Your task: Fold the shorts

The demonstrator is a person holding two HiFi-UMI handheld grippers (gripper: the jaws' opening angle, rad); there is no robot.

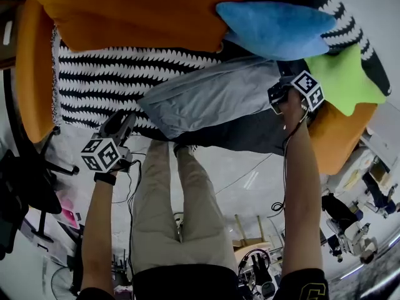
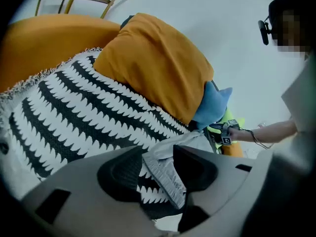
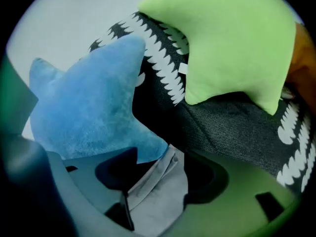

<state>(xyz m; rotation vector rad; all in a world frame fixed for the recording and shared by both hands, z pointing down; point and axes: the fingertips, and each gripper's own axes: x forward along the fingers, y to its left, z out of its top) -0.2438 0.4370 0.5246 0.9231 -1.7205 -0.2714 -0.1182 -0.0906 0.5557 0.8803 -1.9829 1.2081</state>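
Observation:
The grey shorts [image 1: 206, 99] lie in a folded bundle on a black-and-white patterned blanket [image 1: 100, 80] spread over an orange sofa [image 1: 31, 74]. My left gripper [image 1: 128, 120] is at the bundle's left end. In the left gripper view its jaws stand apart around the ribbed waistband of the shorts [image 2: 165, 179], with blanket showing beside the cloth, so the left gripper [image 2: 157, 168] is open. My right gripper [image 1: 278, 92] is at the bundle's right end. The right gripper [image 3: 158, 177] is open too, with a corner of the shorts [image 3: 158, 196] lying loose between the jaws.
An orange pillow [image 1: 137, 11] lies behind the shorts. A blue star cushion [image 1: 275, 27] sits close above their right end and a green star cushion [image 1: 344, 77] lies further right. My legs [image 1: 175, 211] stand against the sofa's front edge.

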